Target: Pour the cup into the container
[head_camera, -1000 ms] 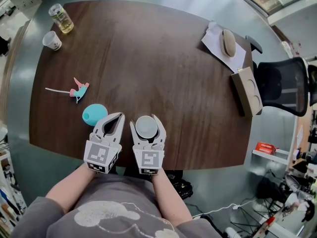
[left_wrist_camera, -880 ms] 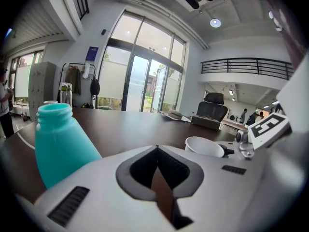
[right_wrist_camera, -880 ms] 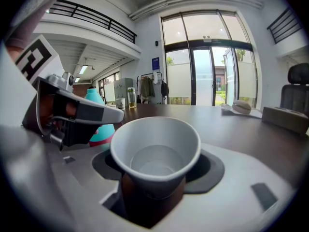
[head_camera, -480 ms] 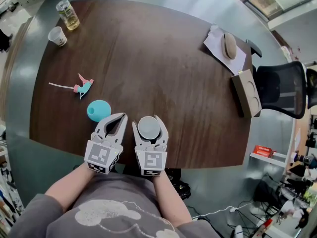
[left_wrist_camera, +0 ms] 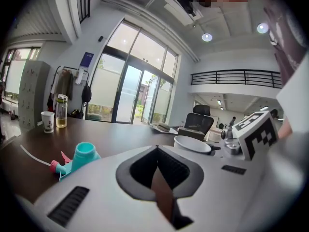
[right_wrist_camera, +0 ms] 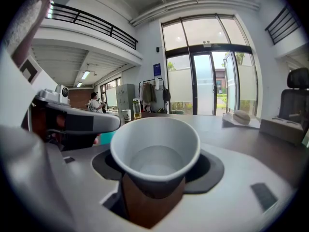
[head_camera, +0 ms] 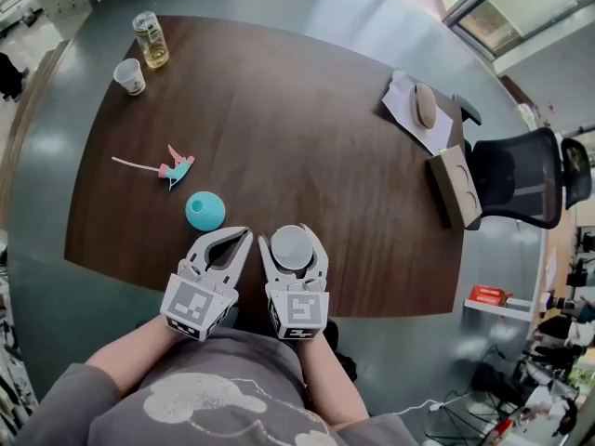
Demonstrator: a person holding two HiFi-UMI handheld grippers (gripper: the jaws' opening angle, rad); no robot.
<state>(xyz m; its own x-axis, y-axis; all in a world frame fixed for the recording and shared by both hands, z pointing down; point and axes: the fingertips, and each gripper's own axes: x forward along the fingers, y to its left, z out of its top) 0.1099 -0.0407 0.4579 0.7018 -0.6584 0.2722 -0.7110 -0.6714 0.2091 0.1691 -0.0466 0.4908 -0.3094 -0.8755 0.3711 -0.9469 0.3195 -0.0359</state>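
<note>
The right gripper [head_camera: 293, 236] is gripping an upright paper cup [right_wrist_camera: 155, 149], its jaws pressing on the cup's sides. Close beside it, the left gripper [left_wrist_camera: 157, 151] is hanging with its tips together and nothing between them. The likeliest container, an open-mouthed teal bottle [head_camera: 204, 210], is standing upright just ahead and to the left of the left gripper, which is nearer to it. A glass jar [head_camera: 151, 40] is standing well apart, far ahead-left. For either one, the cup is probably needing to travel forward and leftward, past the left gripper.
</note>
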